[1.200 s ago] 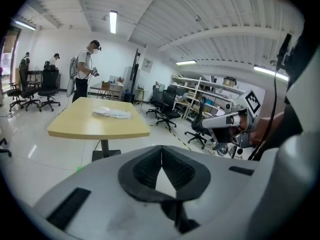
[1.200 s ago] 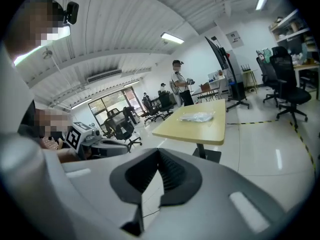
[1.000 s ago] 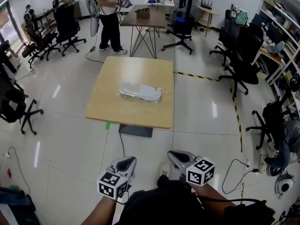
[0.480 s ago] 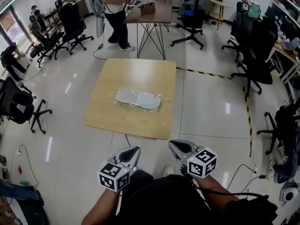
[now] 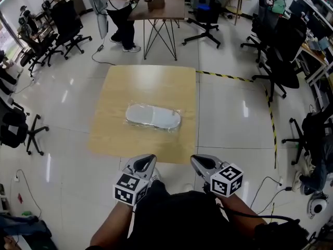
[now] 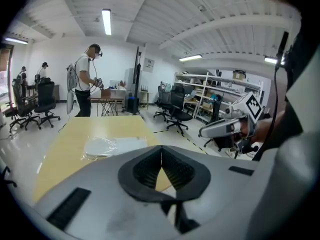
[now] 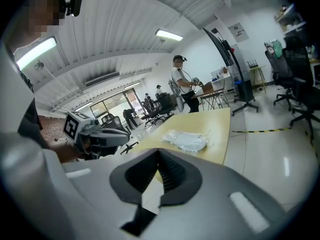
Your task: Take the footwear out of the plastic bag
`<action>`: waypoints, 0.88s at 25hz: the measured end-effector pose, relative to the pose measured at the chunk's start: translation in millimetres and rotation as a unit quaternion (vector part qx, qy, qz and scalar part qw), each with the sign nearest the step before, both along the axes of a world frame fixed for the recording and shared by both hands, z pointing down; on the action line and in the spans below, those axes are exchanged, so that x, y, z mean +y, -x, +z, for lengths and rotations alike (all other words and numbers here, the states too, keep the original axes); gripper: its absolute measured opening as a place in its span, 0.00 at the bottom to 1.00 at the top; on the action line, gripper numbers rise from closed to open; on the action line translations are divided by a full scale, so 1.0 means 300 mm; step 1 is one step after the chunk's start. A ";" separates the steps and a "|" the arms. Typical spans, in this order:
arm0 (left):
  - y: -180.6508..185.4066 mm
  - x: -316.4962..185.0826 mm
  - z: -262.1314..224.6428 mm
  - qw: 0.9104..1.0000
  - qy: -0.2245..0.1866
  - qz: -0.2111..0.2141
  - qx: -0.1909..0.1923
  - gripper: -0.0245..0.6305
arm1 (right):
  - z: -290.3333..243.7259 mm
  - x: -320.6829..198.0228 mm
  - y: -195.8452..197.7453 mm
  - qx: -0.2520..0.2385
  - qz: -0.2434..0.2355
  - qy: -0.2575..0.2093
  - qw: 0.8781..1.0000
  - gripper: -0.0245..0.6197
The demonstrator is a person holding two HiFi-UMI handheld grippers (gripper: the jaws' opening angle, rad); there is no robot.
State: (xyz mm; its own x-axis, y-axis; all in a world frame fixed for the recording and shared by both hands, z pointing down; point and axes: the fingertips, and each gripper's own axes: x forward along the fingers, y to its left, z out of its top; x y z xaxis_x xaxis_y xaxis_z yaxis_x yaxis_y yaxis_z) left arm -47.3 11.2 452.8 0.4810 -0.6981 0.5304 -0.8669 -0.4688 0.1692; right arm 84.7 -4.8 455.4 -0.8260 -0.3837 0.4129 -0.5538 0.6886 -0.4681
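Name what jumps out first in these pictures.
A clear plastic bag holding pale footwear lies alone in the middle of the light wooden table. Low in the head view, the left gripper and right gripper point toward it from the table's near edge, jaws shut and empty. Beyond, a person stands at another table.

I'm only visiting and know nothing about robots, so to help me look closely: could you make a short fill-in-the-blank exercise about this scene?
1. The footwear lies ____ the plastic bag on the table.
2. The left gripper has its jaws ____.
3. The right gripper, short of the table, holds ____.
Missing words: inside; shut; nothing.
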 end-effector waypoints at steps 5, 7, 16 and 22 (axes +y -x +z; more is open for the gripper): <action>0.063 -0.204 0.168 0.993 0.040 0.101 -0.054 0.09 | 0.043 -0.126 0.078 0.034 0.037 0.002 0.999 0.04; 0.082 -0.287 0.218 0.985 0.052 0.145 -0.078 0.15 | 0.059 -0.185 0.098 0.053 0.059 0.003 0.997 0.04; 0.039 -0.646 0.404 0.969 0.038 0.195 -0.145 0.16 | 0.110 -0.321 0.079 0.093 0.093 0.016 0.991 0.04; 0.051 -0.664 0.664 0.956 0.130 0.190 -0.182 0.15 | 0.257 -0.471 0.056 0.154 0.048 0.010 0.987 0.07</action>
State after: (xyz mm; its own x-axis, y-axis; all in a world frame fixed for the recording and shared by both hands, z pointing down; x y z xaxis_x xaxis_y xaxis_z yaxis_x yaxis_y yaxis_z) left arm -62.5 -187.9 652.1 0.4249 -0.3314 0.8424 -0.6654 -0.7452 0.0424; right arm 67.8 -146.1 532.6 -0.6202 -0.4427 0.6476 -0.7340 0.6188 -0.2799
